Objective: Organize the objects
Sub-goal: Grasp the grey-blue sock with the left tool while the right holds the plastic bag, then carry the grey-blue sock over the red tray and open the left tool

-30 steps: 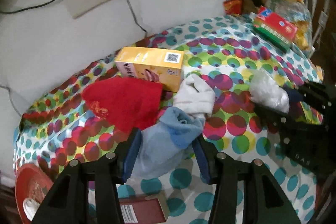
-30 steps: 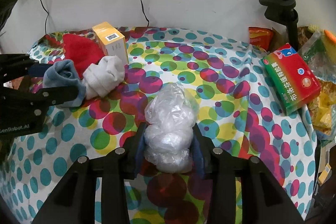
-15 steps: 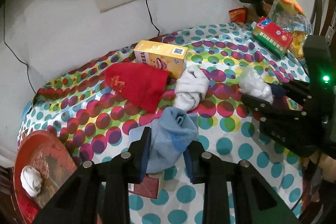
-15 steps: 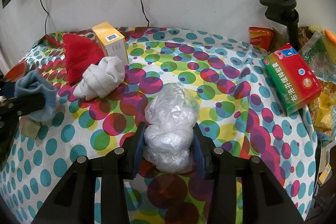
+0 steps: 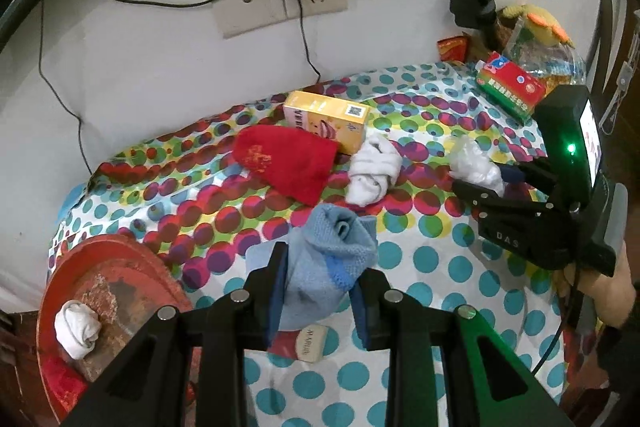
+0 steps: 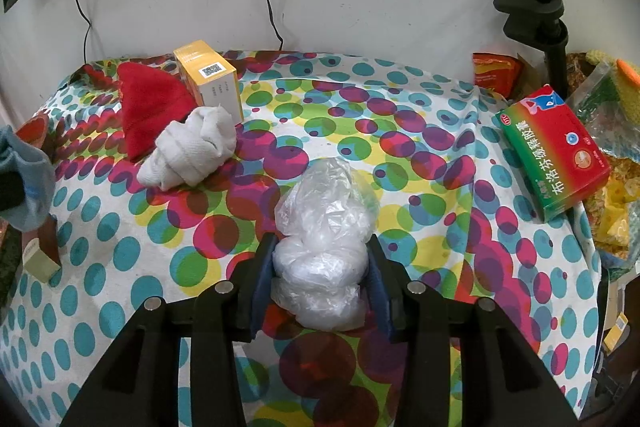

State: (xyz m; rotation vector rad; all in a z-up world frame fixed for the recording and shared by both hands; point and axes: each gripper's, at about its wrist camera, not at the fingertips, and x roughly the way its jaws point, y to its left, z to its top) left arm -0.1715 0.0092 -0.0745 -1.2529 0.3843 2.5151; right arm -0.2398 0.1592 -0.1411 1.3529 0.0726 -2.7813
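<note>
My left gripper (image 5: 320, 287) is shut on a light blue sock (image 5: 332, 259), held above the dotted tablecloth (image 5: 420, 267); the sock also shows at the left edge of the right wrist view (image 6: 24, 179). My right gripper (image 6: 320, 267) is shut on a crumpled clear plastic bag (image 6: 324, 227), which rests on the cloth; in the left wrist view that bag (image 5: 474, 163) sits at the right. A red sock (image 5: 288, 159), a rolled white sock (image 5: 374, 169) and a yellow box (image 5: 326, 117) lie together toward the back.
A red round tray (image 5: 120, 267) holding a balled white sock (image 5: 76, 327) sits at the table's left. A small brown box (image 5: 304, 343) lies under my left gripper. A red-green medicine box (image 6: 554, 155), snack bags (image 6: 616, 195) and a black clamp (image 6: 532, 23) crowd the right. Wall sockets with cables behind.
My left gripper closed on the blue sock, lifted it off the cloth and drew it back toward the left. The right gripper and its bag stayed put.
</note>
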